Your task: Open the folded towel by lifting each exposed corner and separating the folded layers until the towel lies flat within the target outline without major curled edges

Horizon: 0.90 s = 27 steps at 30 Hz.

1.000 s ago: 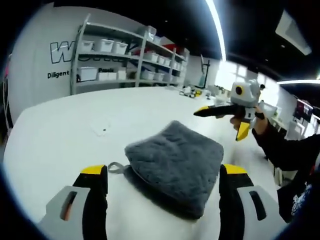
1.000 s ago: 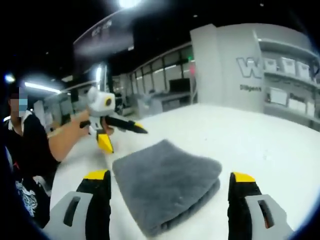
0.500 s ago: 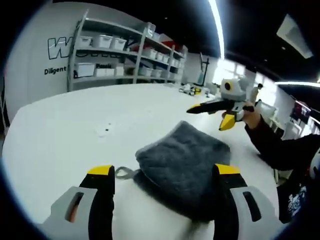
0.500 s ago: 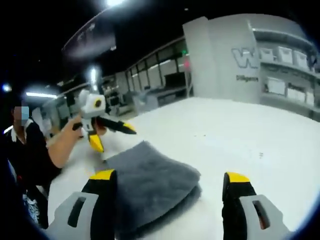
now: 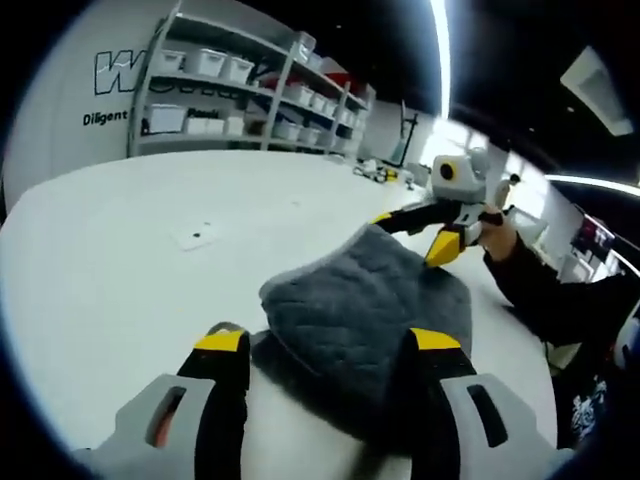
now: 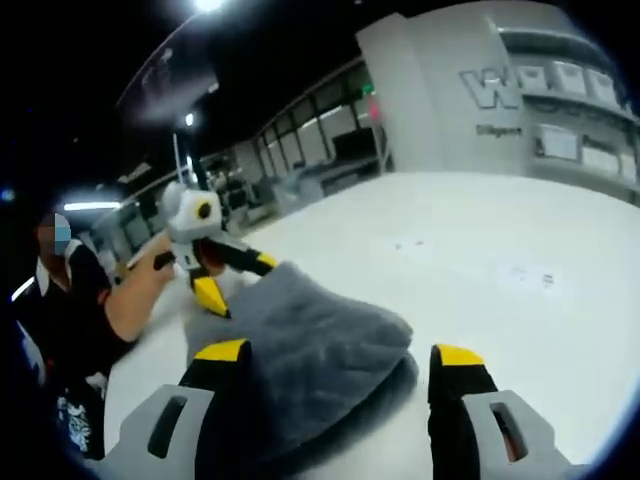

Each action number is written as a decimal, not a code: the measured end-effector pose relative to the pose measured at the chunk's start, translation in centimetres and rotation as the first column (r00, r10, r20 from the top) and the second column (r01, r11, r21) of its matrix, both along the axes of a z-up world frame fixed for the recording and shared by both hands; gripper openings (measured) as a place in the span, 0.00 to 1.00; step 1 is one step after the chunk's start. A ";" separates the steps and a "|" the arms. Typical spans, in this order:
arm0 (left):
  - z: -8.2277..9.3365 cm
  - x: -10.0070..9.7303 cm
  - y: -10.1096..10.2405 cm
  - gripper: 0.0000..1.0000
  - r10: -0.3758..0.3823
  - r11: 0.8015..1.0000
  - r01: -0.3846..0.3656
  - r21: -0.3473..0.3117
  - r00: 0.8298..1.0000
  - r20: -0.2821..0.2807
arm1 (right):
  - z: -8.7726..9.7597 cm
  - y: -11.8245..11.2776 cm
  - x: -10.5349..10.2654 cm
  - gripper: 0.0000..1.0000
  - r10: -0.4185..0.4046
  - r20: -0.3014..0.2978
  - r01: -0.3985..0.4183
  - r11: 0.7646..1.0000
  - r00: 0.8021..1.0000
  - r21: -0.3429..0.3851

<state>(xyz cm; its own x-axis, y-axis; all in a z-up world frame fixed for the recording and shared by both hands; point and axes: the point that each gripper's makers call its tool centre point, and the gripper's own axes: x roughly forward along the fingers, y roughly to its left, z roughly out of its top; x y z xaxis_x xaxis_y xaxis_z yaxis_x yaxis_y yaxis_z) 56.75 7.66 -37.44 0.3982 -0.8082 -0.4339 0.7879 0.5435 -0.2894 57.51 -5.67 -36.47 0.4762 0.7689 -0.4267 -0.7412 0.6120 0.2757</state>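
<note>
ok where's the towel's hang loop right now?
In the left gripper view the hang loop lies on the white table at the folded grey towel's near-left corner, just above the left gripper's left jaw tip.

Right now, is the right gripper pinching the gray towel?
Cannot tell. In the right gripper view, the open right gripper straddles the gray towel; contact isn't plain.

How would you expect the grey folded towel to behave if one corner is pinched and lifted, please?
The grey towel looks thick and plush, so it will probably drape limply, not hold shape. Its stacked layers bulge at the fold, so lifting one corner may drag lower layers along. On the smooth white table the whole bundle could slide.
</note>
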 end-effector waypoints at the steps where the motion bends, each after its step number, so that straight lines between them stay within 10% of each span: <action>1: 0.1 0.1 0.1 0.58 0.003 1.000 -0.003 -0.006 1.000 0.001 | 0.0 0.0 0.1 0.68 -0.001 -0.006 0.001 1.000 1.000 0.005; 13: -0.6 1.0 -0.3 0.41 0.047 0.999 -0.048 -0.024 0.999 -0.022 | -0.7 1.0 0.0 0.47 -0.005 -0.029 0.007 0.999 1.000 0.042; 21: -0.4 1.1 -1.1 0.14 0.061 0.996 -0.063 -0.063 0.998 -0.032 | 0.4 0.6 -0.3 0.10 -0.010 -0.037 0.013 0.995 0.999 0.099; 27: 0.5 0.6 -1.2 0.08 0.048 0.995 -0.050 -0.092 0.999 -0.024 | 1.3 0.9 -0.8 0.06 0.017 0.004 -0.017 0.995 1.000 0.096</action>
<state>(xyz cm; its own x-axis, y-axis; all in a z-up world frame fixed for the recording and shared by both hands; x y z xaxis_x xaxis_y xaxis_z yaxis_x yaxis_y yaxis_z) 57.34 6.45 -36.90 0.4297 -0.8249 -0.3674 0.7539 0.5517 -0.3569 56.71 -4.73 -35.17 0.4640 0.8142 -0.3490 -0.7524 0.5701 0.3298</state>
